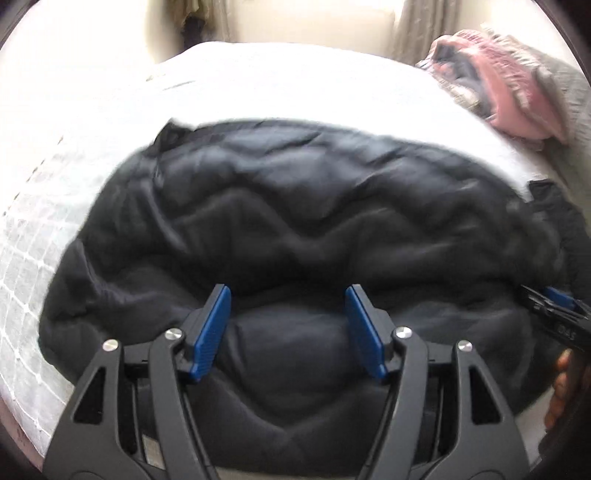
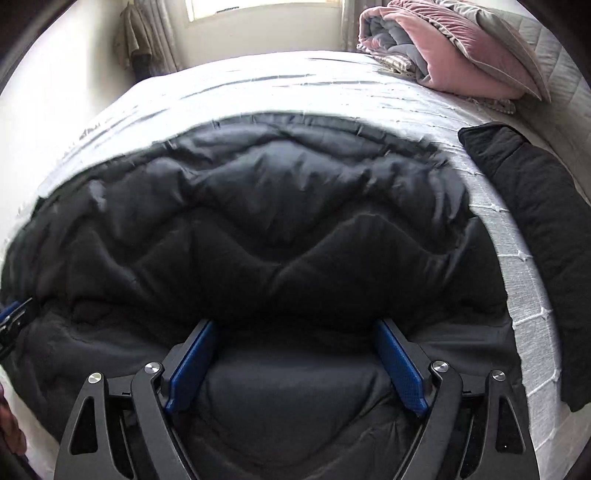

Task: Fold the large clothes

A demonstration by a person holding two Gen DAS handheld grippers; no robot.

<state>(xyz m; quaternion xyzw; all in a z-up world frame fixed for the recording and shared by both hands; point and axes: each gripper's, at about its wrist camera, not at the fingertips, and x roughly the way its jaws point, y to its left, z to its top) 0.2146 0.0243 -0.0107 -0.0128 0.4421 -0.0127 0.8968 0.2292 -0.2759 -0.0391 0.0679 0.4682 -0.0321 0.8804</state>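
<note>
Looking forward along both tools, we see a black quilted jacket [image 1: 295, 221] spread across the bed [image 1: 110, 129], filling the space directly ahead of each hand-held gripper. Our left hand-held gripper [image 1: 288, 328] hovers over the near part of the jacket with its blue pads [image 1: 212, 332] wide apart and nothing between them. Our right hand-held gripper [image 2: 293, 365] sits the same way over the same garment [image 2: 258, 221], its blue pads [image 2: 400, 369] spread apart and gripping nothing; whether either tool touches the cloth we cannot tell.

From the left tool, the right one [image 1: 557, 314] shows at the far right edge, close above the jacket's edge. From the right tool, a sliver of the left one [image 2: 13, 317] shows at the far left edge.

Ahead and to the right of the right tool, a second black garment [image 2: 535, 221] lies on the white bedcover [image 2: 258, 81], just beside the jacket but apart from it. Farther ahead on the right, a pink and grey bundle of bedding [image 2: 454, 55] rests at the far end of the bed. A window [image 2: 258, 7] shows beyond the bed.
</note>
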